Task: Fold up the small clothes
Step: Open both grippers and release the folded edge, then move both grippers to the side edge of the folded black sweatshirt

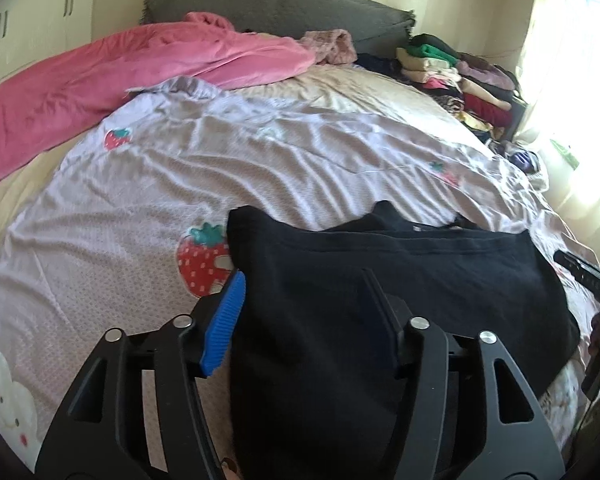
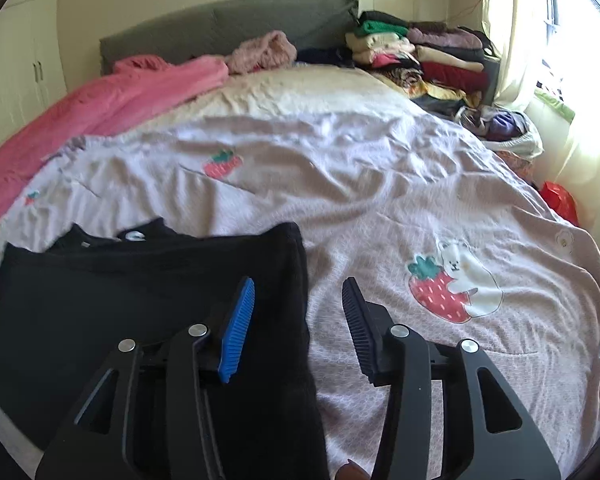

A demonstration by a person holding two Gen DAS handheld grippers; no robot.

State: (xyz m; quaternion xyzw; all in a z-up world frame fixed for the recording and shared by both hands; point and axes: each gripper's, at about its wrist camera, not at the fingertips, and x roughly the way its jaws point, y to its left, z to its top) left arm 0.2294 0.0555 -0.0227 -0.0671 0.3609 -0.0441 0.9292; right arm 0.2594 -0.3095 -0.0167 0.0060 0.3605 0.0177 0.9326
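Observation:
A black garment [image 1: 420, 264] lies folded flat on the lilac strawberry-print bed cover [image 1: 220, 168], its collar and label at the far edge. My left gripper [image 1: 303, 276] hovers over the garment's left part, open, with cloth under the gap and neither pad pressing on it. In the right wrist view the same black garment [image 2: 140, 288] fills the lower left. My right gripper [image 2: 298, 282] stands open over its right edge, the blue pad [image 2: 236, 332] above the cloth and the black pad [image 2: 360, 328] above the bed cover [image 2: 380, 200]. Part of the right gripper [image 1: 580, 272] shows at the left view's right edge.
A pink blanket [image 1: 100, 76] lies bunched along the far left of the bed. Several folded clothes are stacked [image 2: 420, 56] at the far right by the grey headboard [image 2: 228, 28]. A bag of clothes [image 2: 504, 132] and a bright curtained window [image 2: 560, 80] are on the right.

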